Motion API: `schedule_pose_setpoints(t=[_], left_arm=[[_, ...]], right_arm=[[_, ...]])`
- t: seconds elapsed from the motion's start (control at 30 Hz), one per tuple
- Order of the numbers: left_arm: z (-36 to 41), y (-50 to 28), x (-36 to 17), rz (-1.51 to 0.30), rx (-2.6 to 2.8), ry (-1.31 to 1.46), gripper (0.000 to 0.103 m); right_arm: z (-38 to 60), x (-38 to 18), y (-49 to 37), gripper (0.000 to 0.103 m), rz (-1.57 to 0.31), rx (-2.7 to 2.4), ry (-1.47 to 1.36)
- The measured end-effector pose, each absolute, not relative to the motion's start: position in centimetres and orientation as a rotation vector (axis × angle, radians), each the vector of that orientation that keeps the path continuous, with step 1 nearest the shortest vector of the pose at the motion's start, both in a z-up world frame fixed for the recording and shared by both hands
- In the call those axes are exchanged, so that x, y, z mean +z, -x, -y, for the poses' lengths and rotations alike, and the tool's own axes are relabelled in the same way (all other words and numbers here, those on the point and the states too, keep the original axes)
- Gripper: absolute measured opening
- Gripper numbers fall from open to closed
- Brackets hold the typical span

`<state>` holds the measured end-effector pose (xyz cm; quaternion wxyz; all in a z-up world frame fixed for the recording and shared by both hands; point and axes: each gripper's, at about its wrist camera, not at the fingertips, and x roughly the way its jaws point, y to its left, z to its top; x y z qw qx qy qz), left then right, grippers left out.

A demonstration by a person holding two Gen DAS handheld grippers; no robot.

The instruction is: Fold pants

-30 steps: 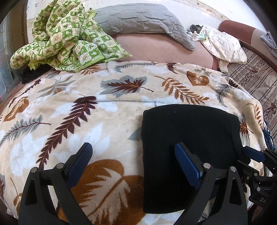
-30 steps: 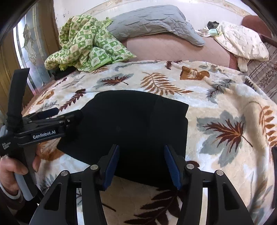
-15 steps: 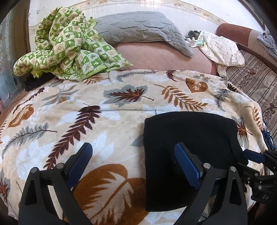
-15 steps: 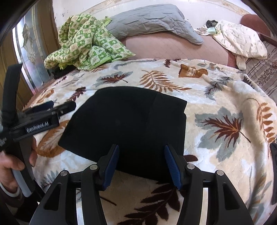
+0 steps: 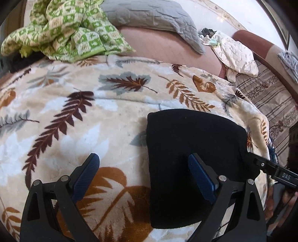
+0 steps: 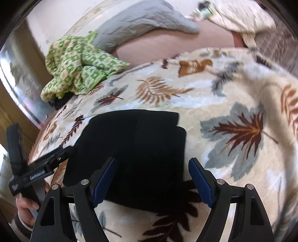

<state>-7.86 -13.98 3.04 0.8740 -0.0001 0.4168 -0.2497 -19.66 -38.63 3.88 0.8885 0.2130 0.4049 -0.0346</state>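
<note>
The black pants [image 5: 193, 149] lie folded into a compact rectangle on the leaf-print blanket [image 5: 93, 121]; they also show in the right wrist view [image 6: 134, 152]. My left gripper [image 5: 143, 176] is open and empty, above the pants' left edge. My right gripper [image 6: 152, 178] is open and empty, over the pants' near edge. The left gripper's body shows at the left of the right wrist view [image 6: 42, 167], and the right gripper's body at the right of the left wrist view [image 5: 273, 171].
A green checked blanket [image 5: 65, 29] is bunched at the back left. A grey pillow [image 5: 149, 16] lies behind it. A cream quilted cloth [image 5: 236, 54] and a striped sheet [image 5: 270, 96] lie at the right.
Both grippers have drawn back a little from the folded pants. The right wrist view has tilted and shifted. The pants have stayed in place.
</note>
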Motion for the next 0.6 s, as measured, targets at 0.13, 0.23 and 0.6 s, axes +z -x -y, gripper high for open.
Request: schedule_pose_setpoints(t=[0.13,0.23,0.6], left_arm=[[14.1,6.8,2.0,-0.945,-0.564,0.082,0.097],[14.6,6.5,1.5,-0.964,-0.571,0.09,0.1],[15.7,6.4,1.1,-0.934,-0.53,0.033,0.103]], right_arm=[[39.9,2.6,18.9,0.081,-0.852,-0.03,-0.507],[40.1,1.6,18.3,0.081,-0.873,-0.013,-0.525],[39.9,0.5,17.5,0.084,-0.848,0.052,-0.544]])
